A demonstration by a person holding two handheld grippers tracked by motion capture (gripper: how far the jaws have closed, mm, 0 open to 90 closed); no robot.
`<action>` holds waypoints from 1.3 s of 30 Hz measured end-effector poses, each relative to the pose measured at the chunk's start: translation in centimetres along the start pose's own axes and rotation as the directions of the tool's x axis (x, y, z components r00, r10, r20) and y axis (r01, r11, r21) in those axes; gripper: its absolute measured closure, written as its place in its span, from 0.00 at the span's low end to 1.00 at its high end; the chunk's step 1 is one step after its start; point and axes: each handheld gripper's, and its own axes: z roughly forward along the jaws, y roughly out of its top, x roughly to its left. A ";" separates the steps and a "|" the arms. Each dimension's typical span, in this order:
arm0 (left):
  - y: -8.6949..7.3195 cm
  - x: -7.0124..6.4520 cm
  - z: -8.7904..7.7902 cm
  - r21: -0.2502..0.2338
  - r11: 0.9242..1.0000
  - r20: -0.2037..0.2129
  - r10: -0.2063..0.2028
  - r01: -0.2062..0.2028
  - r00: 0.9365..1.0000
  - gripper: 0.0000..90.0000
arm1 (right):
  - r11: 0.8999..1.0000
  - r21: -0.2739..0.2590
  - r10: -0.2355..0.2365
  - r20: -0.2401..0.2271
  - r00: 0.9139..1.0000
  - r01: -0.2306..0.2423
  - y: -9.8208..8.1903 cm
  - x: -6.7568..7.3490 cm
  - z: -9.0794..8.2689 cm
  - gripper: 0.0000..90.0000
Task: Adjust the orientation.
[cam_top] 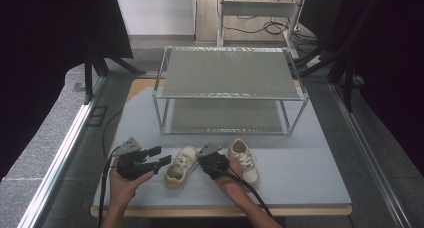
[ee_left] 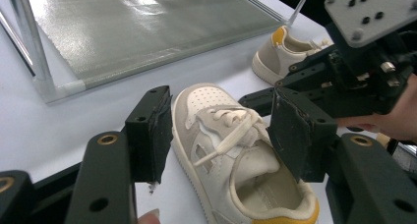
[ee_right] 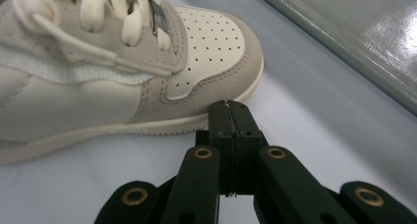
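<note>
Two small cream and grey shoes lie on the pale mat (cam_top: 305, 180) in front of a rack. The left shoe (cam_top: 180, 168) (ee_left: 231, 155) (ee_right: 123, 71) has a yellow heel and points toward the rack. My left gripper (cam_top: 159, 156) (ee_left: 223, 130) is open just left of it, and the left gripper view looks at this shoe between its jaws, heel nearest. My right gripper (cam_top: 201, 160) (ee_right: 228, 111) is shut on nothing, its tip at the sole beside that shoe's toe; I cannot tell if it touches. The right shoe (cam_top: 244, 160) (ee_left: 282, 52) lies behind the right hand.
A two-shelf metal rack (cam_top: 230, 70) with frosted shelves stands at the back of the mat, its lower shelf (ee_left: 137, 27) (ee_right: 373, 32) close beyond the shoes. Cables trail from both grippers over the table's near edge. Dark curtains flank the table.
</note>
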 end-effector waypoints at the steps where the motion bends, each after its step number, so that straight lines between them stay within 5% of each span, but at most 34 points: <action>1: 0.0 0.0 0.0 0.000 1.000 -0.001 0.000 0.000 1.000 0.46 | 1.000 -0.001 0.002 0.001 1.000 -0.002 0.1 0.0 0.1 1.00; 16: -0.4 0.6 0.4 0.010 1.000 0.013 -0.014 0.014 1.000 0.46 | 1.000 0.007 -0.019 0.002 1.000 0.019 1.6 -0.2 1.9 1.00; 21: -0.7 0.4 0.0 0.004 1.000 0.011 -0.011 0.010 1.000 0.46 | 0.999 -0.043 -0.016 0.005 1.000 0.016 1.4 -0.3 0.7 0.99; 24: -0.9 0.4 -0.2 0.006 1.000 -0.001 -0.016 0.016 1.000 0.46 | 0.992 -0.123 -0.013 0.001 1.000 0.013 0.3 -0.8 -2.3 1.00; 27: -0.9 0.3 0.0 0.005 1.000 0.005 -0.019 0.019 1.000 0.46 | 0.989 -0.148 0.005 -0.013 1.000 -0.007 -0.5 -1.0 -3.9 1.00; 29: -0.8 0.3 0.3 0.018 1.000 0.010 -0.010 0.009 1.000 0.46 | 0.986 -0.168 -0.004 0.001 1.000 0.004 -2.4 -1.2 -6.6 1.00; 32: -0.7 0.3 0.5 0.023 1.000 0.010 -0.005 0.005 1.000 0.46 | 0.984 -0.179 0.004 0.022 1.000 0.000 -3.9 -1.6 -8.3 1.00; 34: -0.7 0.3 0.4 0.023 1.000 0.011 -0.006 0.005 1.000 0.46 | 0.979 -0.197 0.054 0.044 0.998 -0.045 -6.4 -2.6 -10.6 1.00; 39: -0.7 0.5 0.2 0.015 1.000 0.010 -0.011 0.010 1.000 0.46 | 0.983 -0.169 0.083 0.047 0.995 -0.074 -8.4 -3.1 -11.5 1.00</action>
